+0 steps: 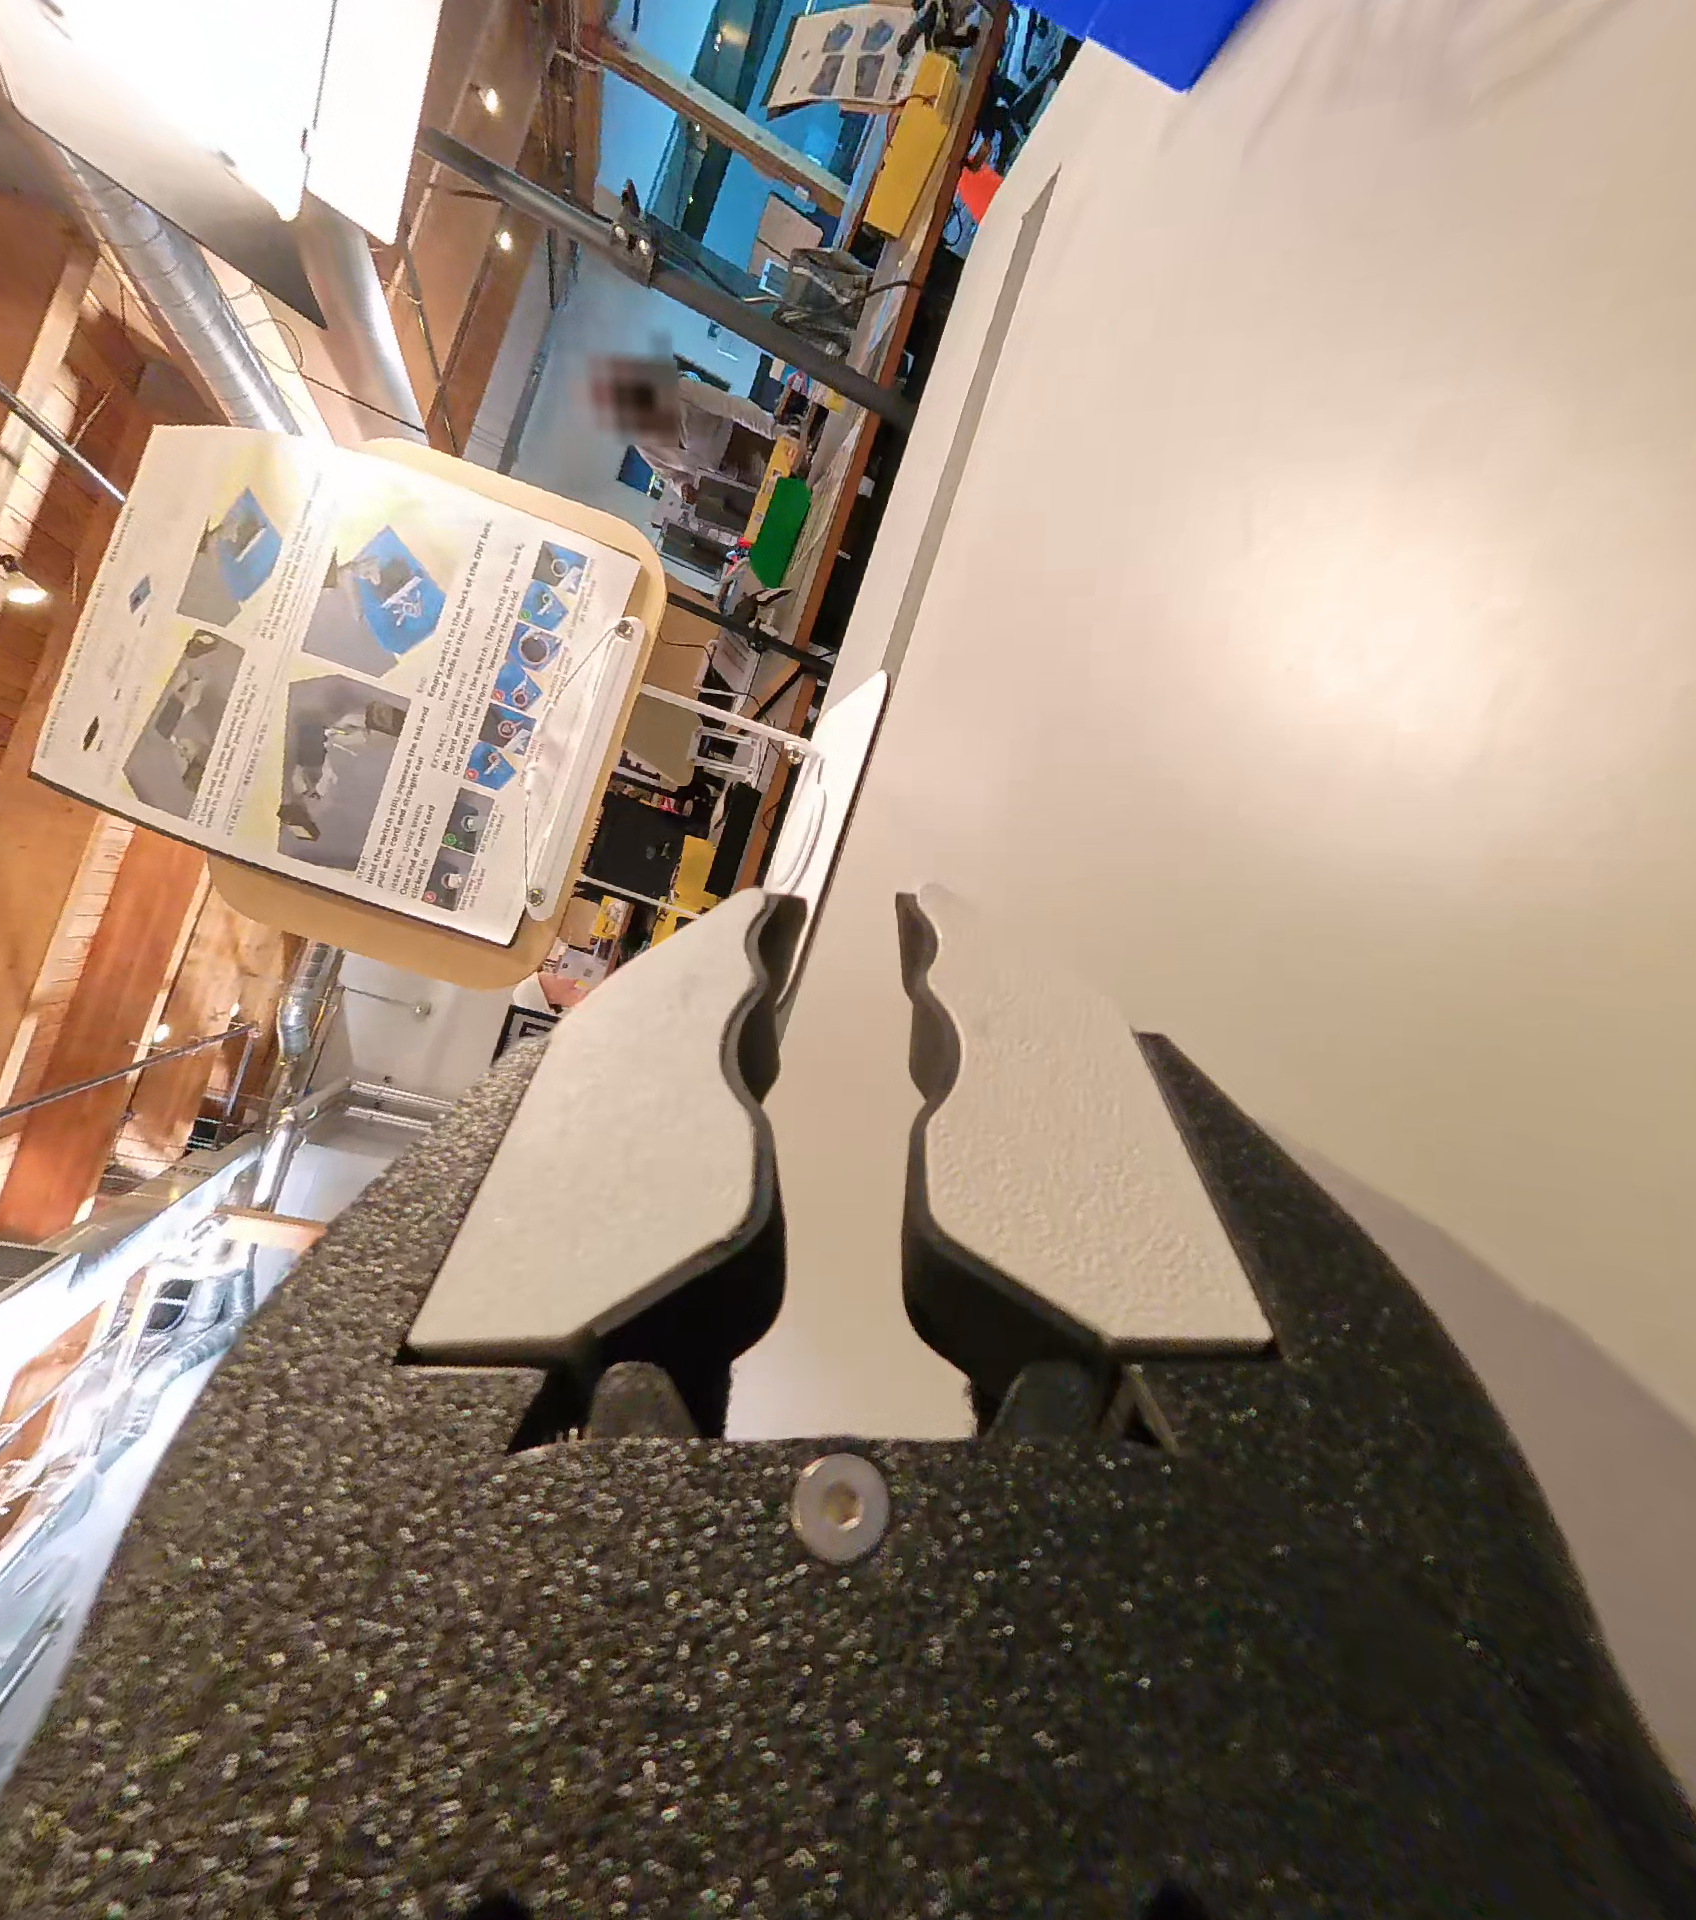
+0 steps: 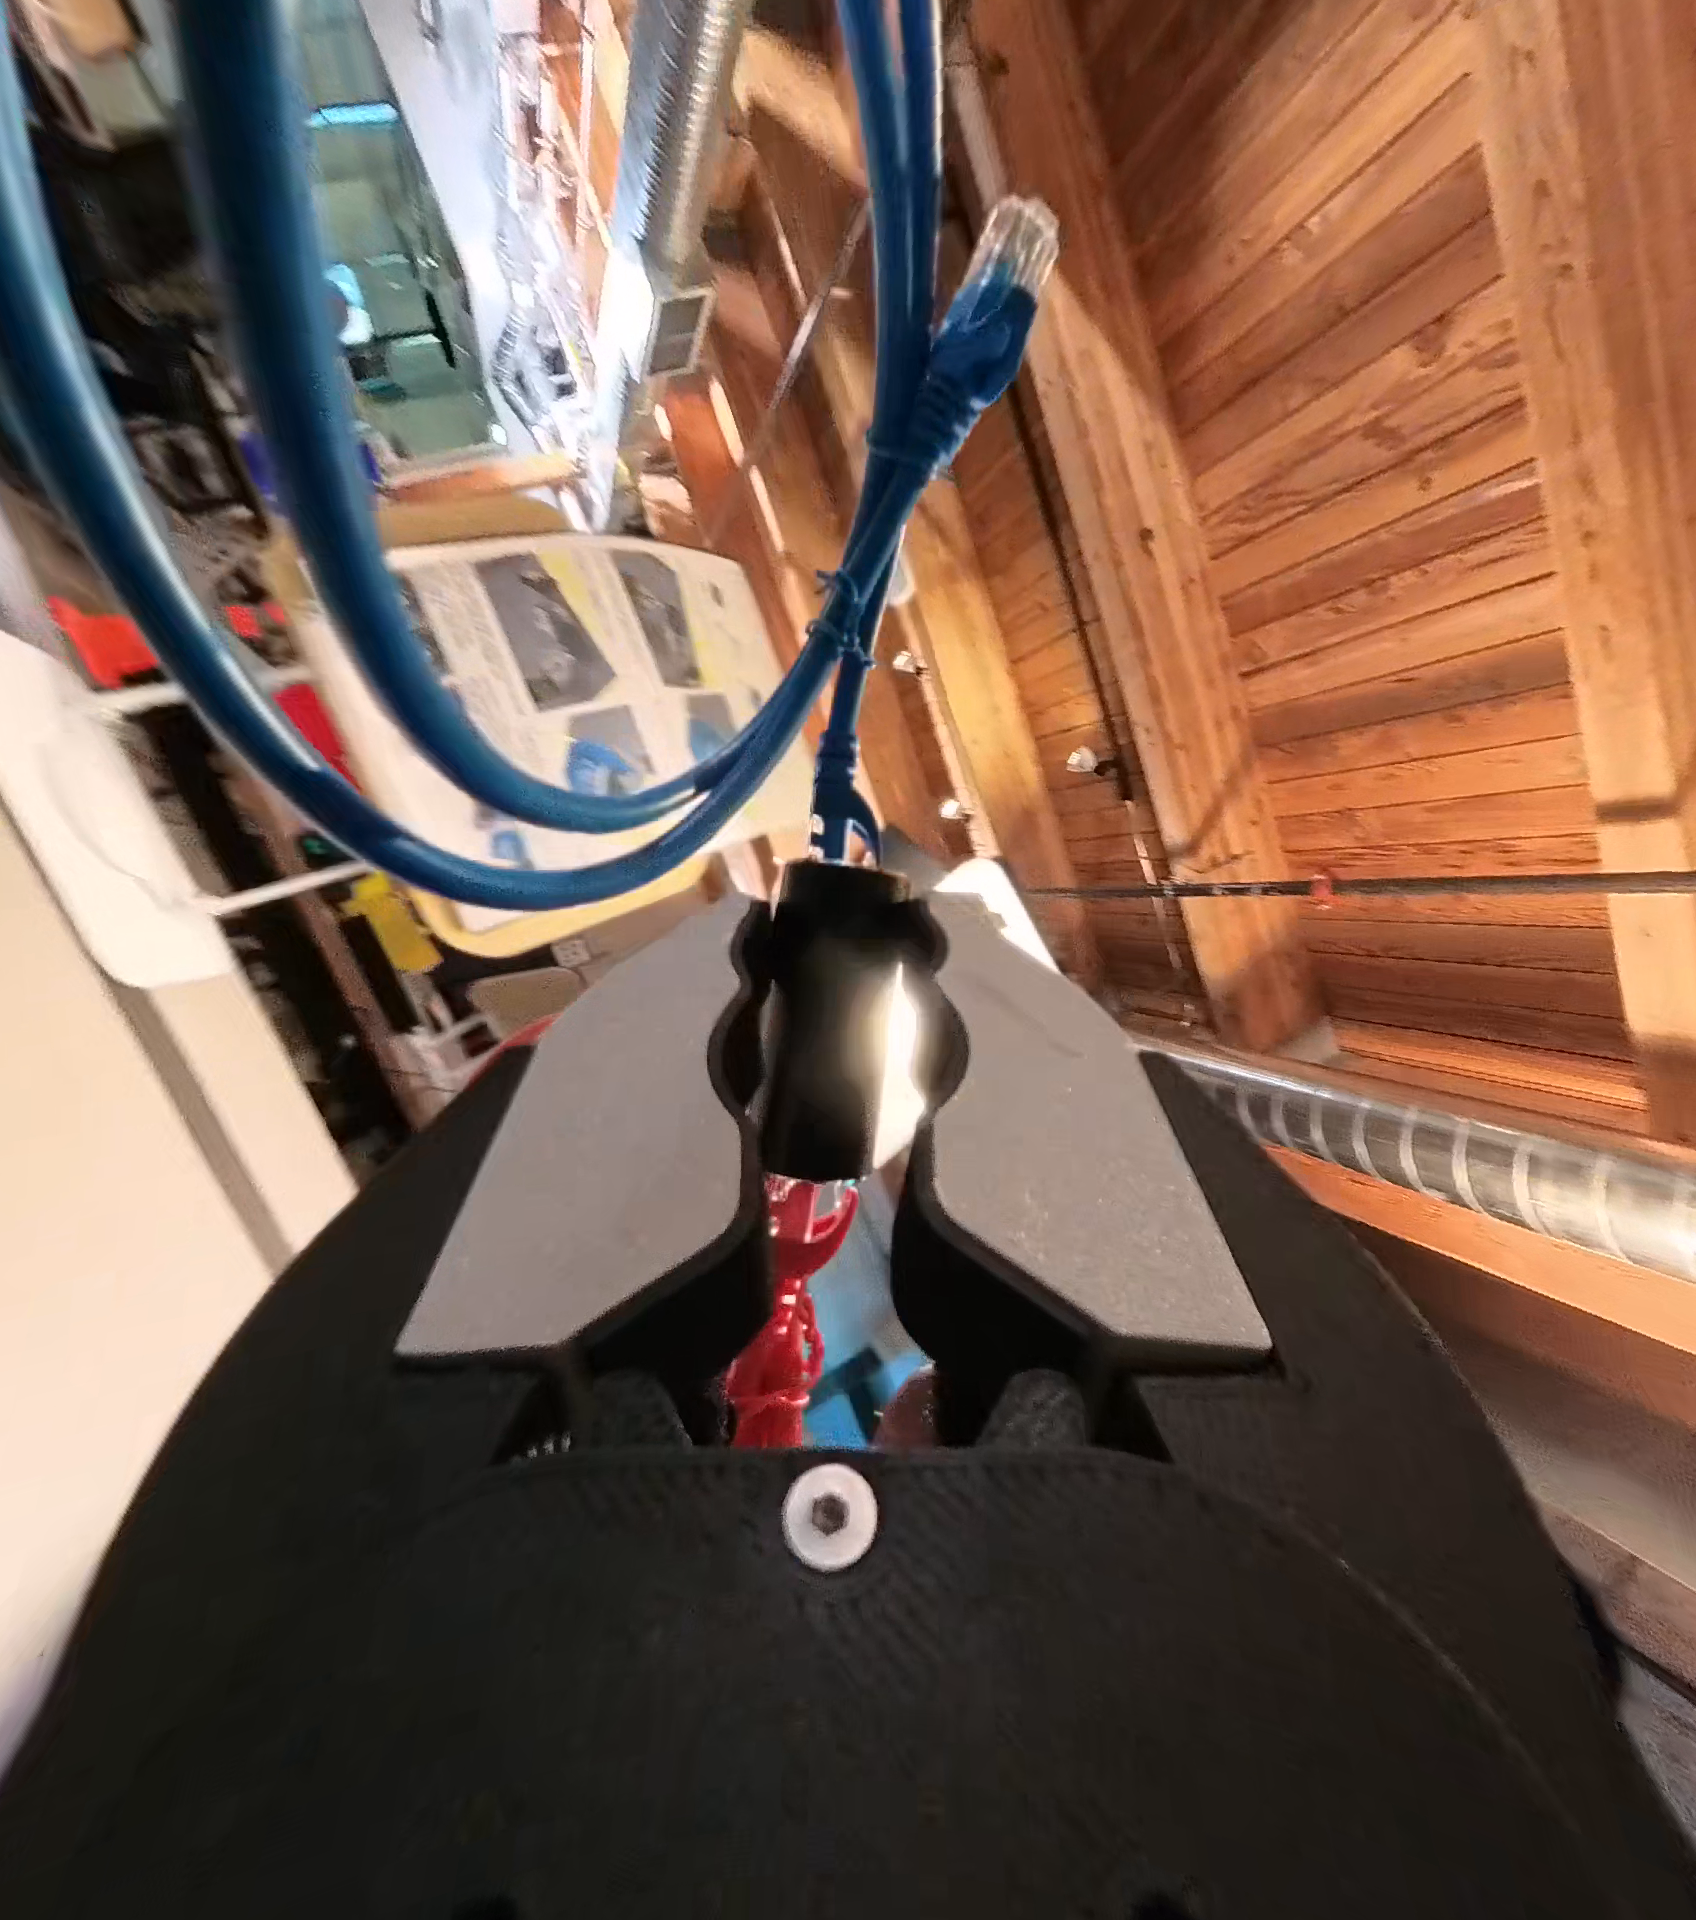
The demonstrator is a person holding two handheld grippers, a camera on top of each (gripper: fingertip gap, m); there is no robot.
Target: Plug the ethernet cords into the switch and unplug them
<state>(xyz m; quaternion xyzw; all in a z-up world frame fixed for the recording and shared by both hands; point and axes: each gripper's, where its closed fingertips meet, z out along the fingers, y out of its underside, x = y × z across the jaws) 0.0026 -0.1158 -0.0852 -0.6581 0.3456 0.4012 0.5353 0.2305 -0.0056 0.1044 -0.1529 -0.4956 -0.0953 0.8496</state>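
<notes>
Right gripper clenched on black switch, held aloft; blue cord plugged into far end, spare plug dangling. Left gripper released, empty, beside white surface.

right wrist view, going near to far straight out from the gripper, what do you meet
right gripper → glossy black switch clamped between its fingers → blue ethernet cord rising from the switch's far end → the cord's loose clear-tipped plug
</notes>
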